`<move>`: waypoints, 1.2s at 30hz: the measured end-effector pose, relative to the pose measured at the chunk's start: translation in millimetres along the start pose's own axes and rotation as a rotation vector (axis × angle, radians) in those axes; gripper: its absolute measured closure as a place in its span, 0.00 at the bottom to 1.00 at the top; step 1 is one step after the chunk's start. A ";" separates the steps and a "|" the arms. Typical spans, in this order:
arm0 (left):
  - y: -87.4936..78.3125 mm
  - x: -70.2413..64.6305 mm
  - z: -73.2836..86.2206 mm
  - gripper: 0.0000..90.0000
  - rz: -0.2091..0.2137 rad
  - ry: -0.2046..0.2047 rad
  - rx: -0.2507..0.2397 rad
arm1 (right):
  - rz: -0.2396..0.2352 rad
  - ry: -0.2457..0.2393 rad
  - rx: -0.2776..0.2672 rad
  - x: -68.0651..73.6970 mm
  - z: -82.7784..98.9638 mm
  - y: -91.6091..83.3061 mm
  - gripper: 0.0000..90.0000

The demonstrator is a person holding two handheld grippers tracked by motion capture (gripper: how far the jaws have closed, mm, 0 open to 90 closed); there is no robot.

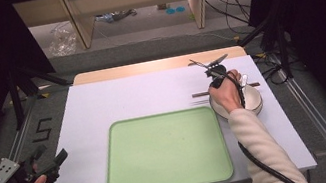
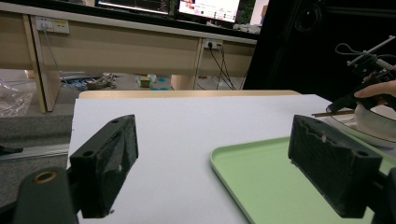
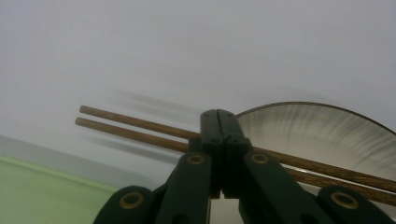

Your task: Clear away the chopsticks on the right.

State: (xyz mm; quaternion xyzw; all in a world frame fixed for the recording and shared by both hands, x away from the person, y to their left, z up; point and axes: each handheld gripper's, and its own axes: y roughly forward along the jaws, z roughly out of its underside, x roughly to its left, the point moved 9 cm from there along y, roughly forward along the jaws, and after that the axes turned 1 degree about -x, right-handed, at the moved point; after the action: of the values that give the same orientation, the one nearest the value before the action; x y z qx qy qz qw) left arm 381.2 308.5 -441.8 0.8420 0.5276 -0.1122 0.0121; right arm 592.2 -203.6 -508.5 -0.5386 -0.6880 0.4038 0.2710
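Right gripper: jaws pinched right together over the pair of chopsticks, which crossed just at the tips. Couldn't tell if they were actually nipped or only touched.
Chopsticks: lay level across the near rim of the bowl, ends poking out over the white table.
Left gripper: jaws gaping wide, nothing between them, hanging off the table's left edge.
Tray: green, sat just left of the bowl.
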 end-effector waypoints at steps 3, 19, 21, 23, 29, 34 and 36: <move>0.0 0.1 -0.2 0.18 0.000 -0.001 -0.001 | 0.009 0.019 0.013 1.4 0.4 0.0 1.00; -0.7 0.4 -0.1 0.17 -0.009 -0.010 -0.001 | 0.026 -0.019 0.058 -1.0 -0.8 4.0 1.00; -0.6 0.4 -0.1 0.17 -0.009 -0.011 -0.001 | 0.019 -0.029 0.057 -1.5 -2.8 5.1 1.00; -0.6 0.8 0.1 0.17 -0.010 -0.009 0.001 | 0.010 0.020 0.093 2.2 -0.3 1.9 0.98; 0.0 1.4 0.5 0.17 -0.005 -0.002 0.004 | 0.000 -0.152 0.037 0.7 -17.0 -15.6 0.87; -0.5 1.0 0.2 0.17 -0.010 -0.009 0.001 | 0.019 -0.687 0.090 2.4 -34.3 -20.9 0.67; -0.5 1.2 0.6 0.17 -0.013 -0.014 0.002 | 0.035 -0.807 0.117 2.0 -36.5 -18.9 0.67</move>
State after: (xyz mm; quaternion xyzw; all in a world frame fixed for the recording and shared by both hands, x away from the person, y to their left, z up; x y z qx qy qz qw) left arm 381.1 309.7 -442.6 0.8378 0.5328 -0.1187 0.0141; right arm 611.3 -193.8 -473.3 -0.3318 -0.7058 0.6259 0.0026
